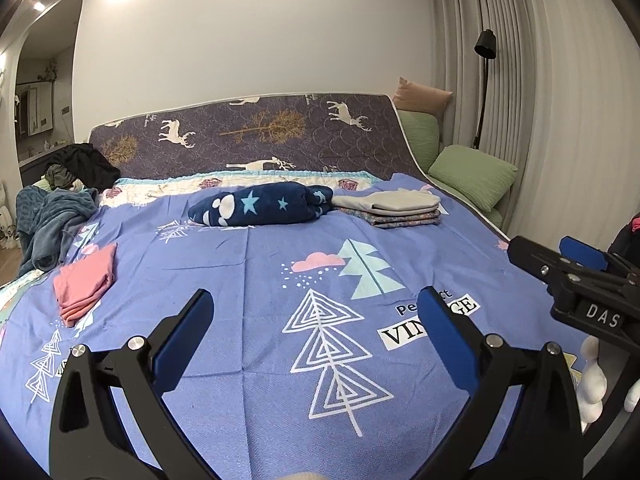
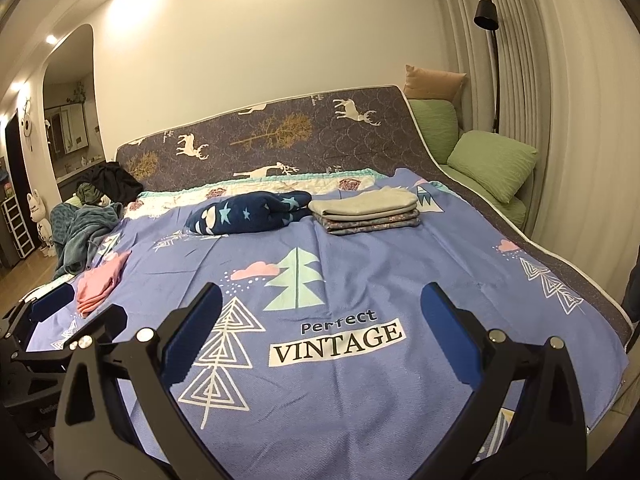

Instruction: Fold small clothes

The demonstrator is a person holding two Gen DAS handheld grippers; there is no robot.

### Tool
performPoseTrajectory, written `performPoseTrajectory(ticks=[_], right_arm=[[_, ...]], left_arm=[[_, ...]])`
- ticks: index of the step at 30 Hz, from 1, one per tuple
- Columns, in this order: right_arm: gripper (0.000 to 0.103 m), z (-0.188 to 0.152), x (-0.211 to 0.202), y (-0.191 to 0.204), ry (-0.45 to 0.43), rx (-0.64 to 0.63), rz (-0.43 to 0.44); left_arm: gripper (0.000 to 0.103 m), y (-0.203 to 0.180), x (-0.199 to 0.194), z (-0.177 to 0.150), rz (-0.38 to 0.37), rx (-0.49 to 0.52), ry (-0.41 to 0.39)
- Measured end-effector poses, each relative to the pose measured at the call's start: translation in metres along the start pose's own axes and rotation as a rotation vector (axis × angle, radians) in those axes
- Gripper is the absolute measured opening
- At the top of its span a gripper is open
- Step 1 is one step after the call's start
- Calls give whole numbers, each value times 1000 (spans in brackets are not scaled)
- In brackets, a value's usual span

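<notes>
Both grippers hover wide open and empty over the bedspread [image 2: 360,400]. The pink garment [image 1: 84,284] lies ahead-left, long axis running away — nearer the left gripper [image 1: 316,332] than the right gripper [image 2: 320,328].

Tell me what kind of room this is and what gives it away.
Most likely a home bedroom: a large bed under a blue tree-print bedspread, green pillows beside grey pleated curtains, and a stack of folded grey and patterned clothes on the bed.

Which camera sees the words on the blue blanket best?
The right wrist view: the label reads "Perfect VINTAGE" whole between the open fingers. In the left wrist view the left gripper's finger covers the middle of the label.
</notes>
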State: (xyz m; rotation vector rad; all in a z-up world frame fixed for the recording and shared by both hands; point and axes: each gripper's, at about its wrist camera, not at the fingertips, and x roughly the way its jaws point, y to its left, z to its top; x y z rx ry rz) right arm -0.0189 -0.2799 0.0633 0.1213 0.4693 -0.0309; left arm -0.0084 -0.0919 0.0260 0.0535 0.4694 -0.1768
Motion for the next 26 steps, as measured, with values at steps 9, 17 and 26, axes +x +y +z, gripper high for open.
performPoseTrajectory(ticks=[9, 17, 26], right_arm=[[101, -1, 6, -2, 12, -1, -5], [101, -1, 15, -2, 28, 3, -6], [101, -5, 19, -3, 38, 2, -9]], left_arm=[[102, -1, 12, -1, -1, 14, 24], [102, -2, 19, -2, 4, 24, 41], [102, -3, 23, -5, 8, 29, 51]])
